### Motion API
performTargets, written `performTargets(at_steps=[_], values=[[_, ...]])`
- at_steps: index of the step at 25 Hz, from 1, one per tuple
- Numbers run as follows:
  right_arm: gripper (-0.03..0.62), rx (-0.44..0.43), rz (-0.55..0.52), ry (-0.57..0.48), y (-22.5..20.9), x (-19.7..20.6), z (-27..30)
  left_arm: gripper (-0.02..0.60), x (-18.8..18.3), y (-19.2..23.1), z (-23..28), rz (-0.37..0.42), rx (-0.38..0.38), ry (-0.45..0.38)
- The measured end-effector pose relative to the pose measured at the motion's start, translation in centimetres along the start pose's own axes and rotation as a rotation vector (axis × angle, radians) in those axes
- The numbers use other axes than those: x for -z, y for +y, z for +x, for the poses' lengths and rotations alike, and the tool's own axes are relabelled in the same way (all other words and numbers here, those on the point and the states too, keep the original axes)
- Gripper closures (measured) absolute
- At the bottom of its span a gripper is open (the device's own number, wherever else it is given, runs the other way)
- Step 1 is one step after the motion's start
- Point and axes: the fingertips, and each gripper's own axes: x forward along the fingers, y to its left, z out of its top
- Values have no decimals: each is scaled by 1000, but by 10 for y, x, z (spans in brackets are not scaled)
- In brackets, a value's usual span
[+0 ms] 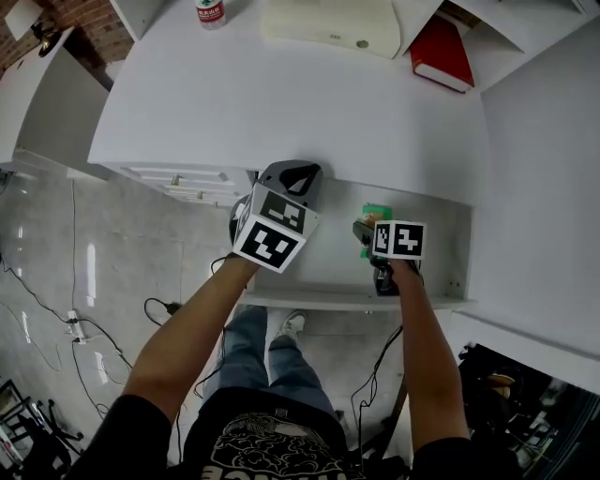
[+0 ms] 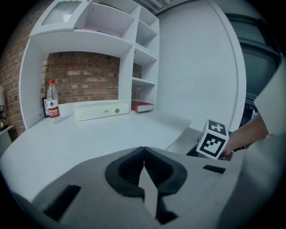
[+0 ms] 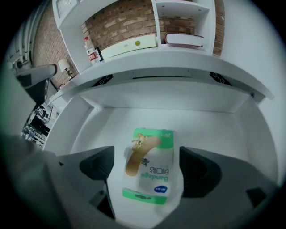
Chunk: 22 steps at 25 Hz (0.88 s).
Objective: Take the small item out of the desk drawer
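The white desk drawer point(image 1: 356, 300) stands pulled out under the desktop. On its floor lies a small green-and-white bandage box point(image 1: 375, 214) point(image 3: 149, 165), flat, with its printed face up. My right gripper point(image 1: 366, 231) point(image 3: 147, 172) is down inside the drawer and open, with one jaw on each side of the box. I cannot tell whether the pads touch it. My left gripper point(image 1: 292, 178) point(image 2: 144, 163) hovers at the desk's front edge, left of the drawer, shut on nothing.
At the back of the white desktop point(image 1: 281, 94) stand a water bottle point(image 1: 210, 11), a long cream box point(image 1: 328, 23) and a red book point(image 1: 442, 52). White shelves point(image 2: 134, 49) rise behind them. Cables point(image 1: 75, 319) trail over the floor at the left.
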Motion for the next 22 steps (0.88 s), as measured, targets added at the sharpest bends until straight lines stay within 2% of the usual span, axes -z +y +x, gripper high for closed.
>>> performTargets(at_steps=[10, 15, 17, 22], values=[[178, 64, -11, 51, -3, 8, 14, 572, 11, 1, -5, -3, -22, 1], [199, 66, -9, 67, -3, 8, 13, 572, 17, -1, -9, -7, -26, 13], [235, 64, -13, 69, -2, 7, 13, 572, 17, 0, -11, -8, -28, 15], [240, 48, -27, 73, -2, 10, 9, 572, 18, -2, -15, -9, -31, 24]])
